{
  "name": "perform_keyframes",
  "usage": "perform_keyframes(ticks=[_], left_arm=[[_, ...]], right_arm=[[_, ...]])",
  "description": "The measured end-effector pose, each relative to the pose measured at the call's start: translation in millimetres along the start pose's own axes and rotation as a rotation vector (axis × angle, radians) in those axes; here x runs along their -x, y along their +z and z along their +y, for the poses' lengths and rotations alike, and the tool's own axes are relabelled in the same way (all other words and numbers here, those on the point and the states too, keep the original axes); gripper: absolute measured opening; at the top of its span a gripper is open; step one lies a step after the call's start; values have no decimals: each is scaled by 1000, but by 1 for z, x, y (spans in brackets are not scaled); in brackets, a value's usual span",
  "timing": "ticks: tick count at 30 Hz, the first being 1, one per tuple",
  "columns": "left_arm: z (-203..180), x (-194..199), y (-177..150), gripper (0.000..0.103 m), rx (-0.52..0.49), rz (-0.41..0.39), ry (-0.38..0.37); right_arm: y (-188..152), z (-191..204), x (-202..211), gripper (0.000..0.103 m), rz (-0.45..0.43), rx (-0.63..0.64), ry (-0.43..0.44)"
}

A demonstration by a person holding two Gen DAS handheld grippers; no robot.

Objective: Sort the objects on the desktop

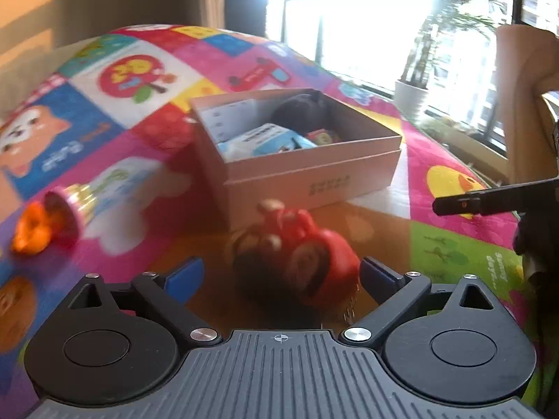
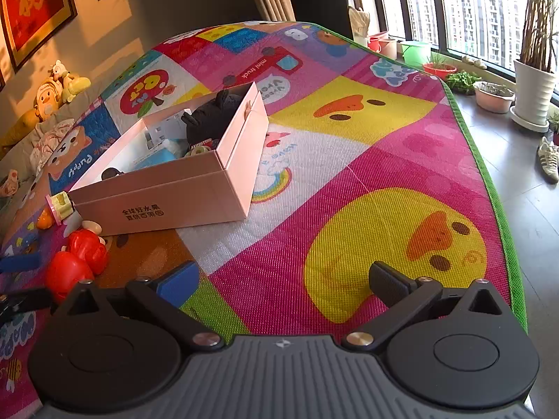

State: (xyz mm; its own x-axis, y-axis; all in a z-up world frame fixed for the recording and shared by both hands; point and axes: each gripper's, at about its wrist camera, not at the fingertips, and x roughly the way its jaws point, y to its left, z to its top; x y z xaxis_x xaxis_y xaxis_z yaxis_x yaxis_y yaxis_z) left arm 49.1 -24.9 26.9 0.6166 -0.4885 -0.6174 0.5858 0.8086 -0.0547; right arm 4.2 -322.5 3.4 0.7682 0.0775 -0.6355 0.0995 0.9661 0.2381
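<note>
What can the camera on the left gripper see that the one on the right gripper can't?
Only the left view shows a person's arm at the right edge, and the red toy sitting between the open left gripper. Only the right view shows plush toys by the wall, framed pictures and plant pots at the window. Both show the pink box of items on the colourful play mat.

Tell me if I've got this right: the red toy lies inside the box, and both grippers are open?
Not quite. The red toy lies on the mat in front of the box, not inside it; the left wrist view shows this. Both the left gripper and right gripper are open, as you said.
</note>
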Motion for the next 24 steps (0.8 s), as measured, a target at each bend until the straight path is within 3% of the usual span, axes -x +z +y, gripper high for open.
perform_keyframes(ticks=[5,8,17,19,24], left_arm=[[9,-26,5,100,-15,32,-137],[11,-28,0,100,12,55,-160],[-26,29,-34,101,32,47,-217],[-37,39,-42,102,23,39,-197],[-52,41,-47,102,96,65,-30]], right_arm=[[-1,1,0,103,-1,8,-4],[-1,1,0,103,-1,10,-5],[-2,3,-1,103,-3,15,-5],[-2,3,-1,103,-3,16,-6],[-2,3,-1,103,-3,18,-7]])
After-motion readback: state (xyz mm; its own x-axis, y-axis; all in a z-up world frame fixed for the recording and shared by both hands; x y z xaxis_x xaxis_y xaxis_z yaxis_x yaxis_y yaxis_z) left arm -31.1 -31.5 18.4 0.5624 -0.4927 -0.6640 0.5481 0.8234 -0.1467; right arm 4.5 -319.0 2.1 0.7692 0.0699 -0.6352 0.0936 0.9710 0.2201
